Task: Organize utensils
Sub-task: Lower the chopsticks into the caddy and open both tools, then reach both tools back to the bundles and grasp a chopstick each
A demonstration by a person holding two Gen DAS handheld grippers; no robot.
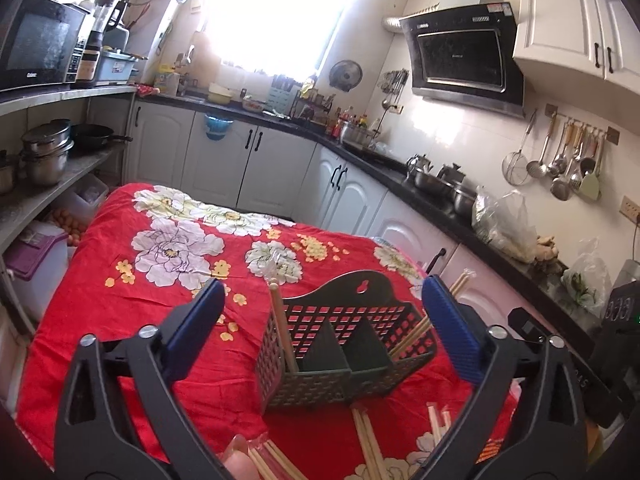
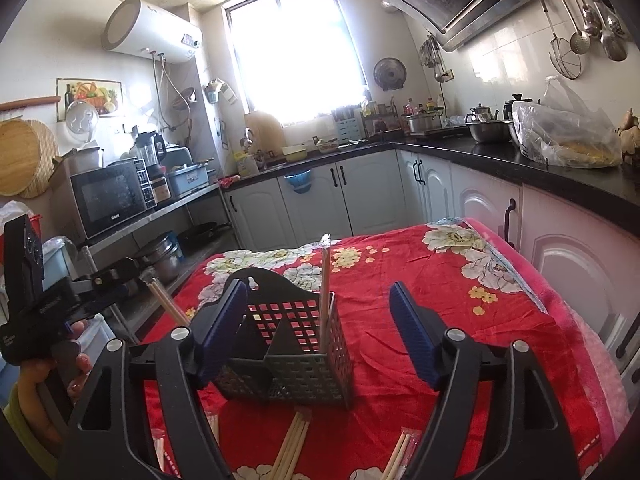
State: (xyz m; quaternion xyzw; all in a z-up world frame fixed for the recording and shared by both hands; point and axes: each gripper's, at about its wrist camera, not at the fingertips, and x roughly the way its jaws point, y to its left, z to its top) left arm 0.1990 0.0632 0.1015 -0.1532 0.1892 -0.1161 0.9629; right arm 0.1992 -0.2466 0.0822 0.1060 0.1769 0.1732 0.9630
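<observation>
A dark perforated utensil caddy [image 1: 344,344] with three compartments stands on the red floral tablecloth [image 1: 160,280]. One wooden chopstick [image 1: 282,328] stands in its left compartment, more chopsticks [image 1: 416,334] lean out of the right one. Loose chopsticks [image 1: 368,440] lie on the cloth in front of it. My left gripper [image 1: 320,320] is open and empty, its jaws wide on either side of the caddy. In the right wrist view the caddy [image 2: 288,344] holds an upright chopstick [image 2: 325,280]; loose chopsticks [image 2: 294,444] lie before it. My right gripper [image 2: 316,332] is open and empty.
The left gripper's body and the hand holding it [image 2: 48,320] show at the left of the right wrist view. White cabinets and a black counter [image 1: 400,172] run behind and right of the table. Shelves with pots [image 1: 44,156] stand at the left.
</observation>
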